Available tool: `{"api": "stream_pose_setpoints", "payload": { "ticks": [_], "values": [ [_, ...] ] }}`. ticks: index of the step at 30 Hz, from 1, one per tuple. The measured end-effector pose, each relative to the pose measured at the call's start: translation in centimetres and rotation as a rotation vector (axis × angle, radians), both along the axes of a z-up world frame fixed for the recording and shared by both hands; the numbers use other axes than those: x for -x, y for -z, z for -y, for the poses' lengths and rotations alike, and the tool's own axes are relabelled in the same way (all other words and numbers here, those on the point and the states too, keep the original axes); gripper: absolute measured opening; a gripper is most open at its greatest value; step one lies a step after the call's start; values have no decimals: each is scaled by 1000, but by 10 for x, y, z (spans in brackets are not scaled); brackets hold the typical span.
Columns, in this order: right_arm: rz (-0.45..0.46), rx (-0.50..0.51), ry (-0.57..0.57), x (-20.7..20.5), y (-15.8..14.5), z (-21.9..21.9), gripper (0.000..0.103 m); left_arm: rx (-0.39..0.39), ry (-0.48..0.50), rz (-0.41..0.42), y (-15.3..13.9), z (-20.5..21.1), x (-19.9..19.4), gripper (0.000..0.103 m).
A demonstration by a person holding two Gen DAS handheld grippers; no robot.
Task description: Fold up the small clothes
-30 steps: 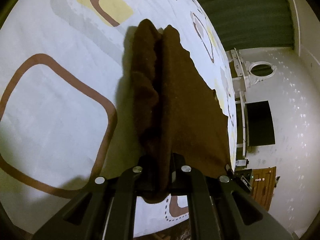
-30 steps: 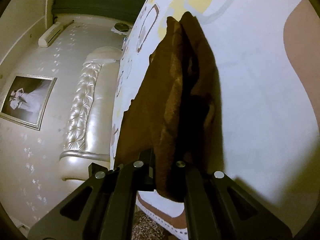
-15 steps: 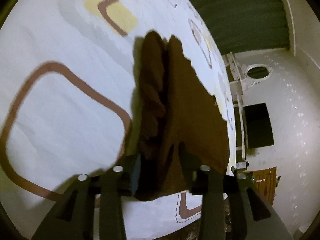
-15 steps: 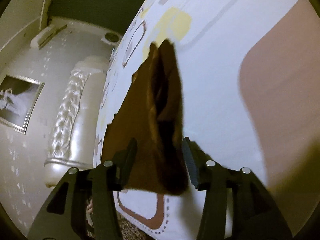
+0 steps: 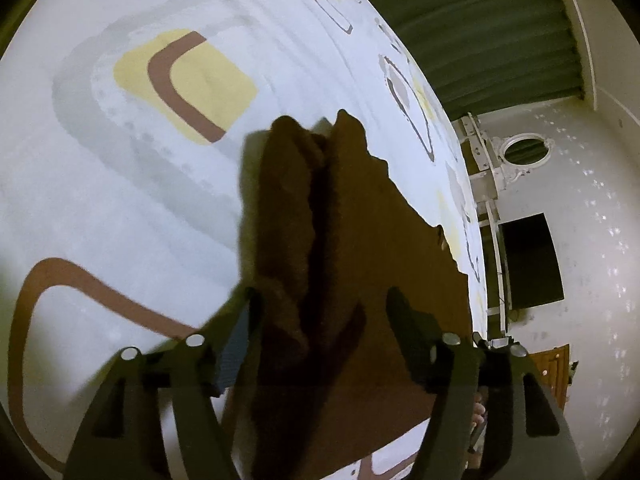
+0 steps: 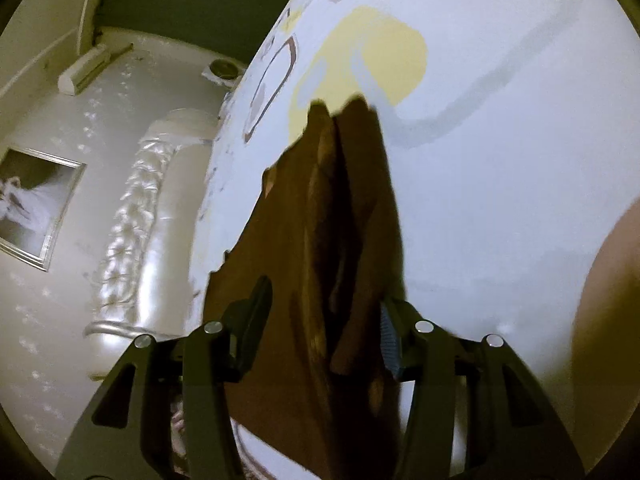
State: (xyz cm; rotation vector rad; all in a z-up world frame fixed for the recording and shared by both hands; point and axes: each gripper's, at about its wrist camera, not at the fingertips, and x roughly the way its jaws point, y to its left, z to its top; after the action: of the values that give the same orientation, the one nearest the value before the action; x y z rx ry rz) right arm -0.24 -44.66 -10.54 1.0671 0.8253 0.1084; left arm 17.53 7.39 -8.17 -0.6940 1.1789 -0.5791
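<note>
A small dark brown cloth (image 5: 360, 240) lies on the white patterned bed sheet (image 5: 120, 200), folded over itself with a raised ridge down its middle. It also shows in the right wrist view (image 6: 320, 260). My left gripper (image 5: 320, 312) is open, its fingers standing apart on either side of the near end of the cloth. My right gripper (image 6: 324, 304) is open too, fingers spread on either side of the cloth's other end. Neither gripper holds the cloth.
The sheet (image 6: 500, 160) has yellow, grey and brown rounded shapes. A padded cream headboard (image 6: 132, 220) and a framed picture (image 6: 36, 208) show at left in the right wrist view. A green curtain (image 5: 480, 32) and a dark screen (image 5: 532, 260) show at right in the left wrist view.
Both grippers were shut on the brown cloth one second ago; both have opened and let it go. The cloth now rests on the sheet, and both grippers have drawn back a little.
</note>
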Motion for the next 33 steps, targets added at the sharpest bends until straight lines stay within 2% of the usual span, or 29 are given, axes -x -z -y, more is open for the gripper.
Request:
{"api": "stream_pose_setpoints", "payload": {
  "ticks": [3, 5, 7, 10, 12, 14, 16, 21, 23, 27, 33],
  "values": [
    [-9, 89, 90, -2, -23, 7, 49, 8, 19, 10, 0, 2, 5, 70],
    [12, 172, 84, -15, -50, -5, 49, 9, 30, 18, 0, 0, 10, 70],
    [32, 217, 10, -35, -72, -32, 49, 20, 34, 14, 0, -3, 17, 70],
    [50, 234, -196, -84, -100, -105, 50, 35, 44, 10, 2, -7, 30, 70],
    [41, 235, -299, -111, -106, -147, 56, 30, 51, 16, 1, -8, 39, 70],
    [2, 241, -411, -141, -104, -201, 56, 25, 55, 20, 1, -7, 44, 70],
    [-47, 294, -505, -171, -99, -254, 56, 19, 51, 34, 2, -7, 49, 70],
    [-164, 396, -642, -214, -82, -351, 56, 17, 24, 41, 4, -5, 50, 70],
    [-209, 475, -682, -228, -76, -382, 56, 4, 24, 52, 3, -3, 51, 70],
    [-291, 607, -726, -245, -66, -424, 58, -4, 13, 83, 3, -1, 55, 70],
    [-391, 799, -776, -259, -44, -450, 64, -27, -5, 123, 1, 4, 59, 70]
  ]
}}
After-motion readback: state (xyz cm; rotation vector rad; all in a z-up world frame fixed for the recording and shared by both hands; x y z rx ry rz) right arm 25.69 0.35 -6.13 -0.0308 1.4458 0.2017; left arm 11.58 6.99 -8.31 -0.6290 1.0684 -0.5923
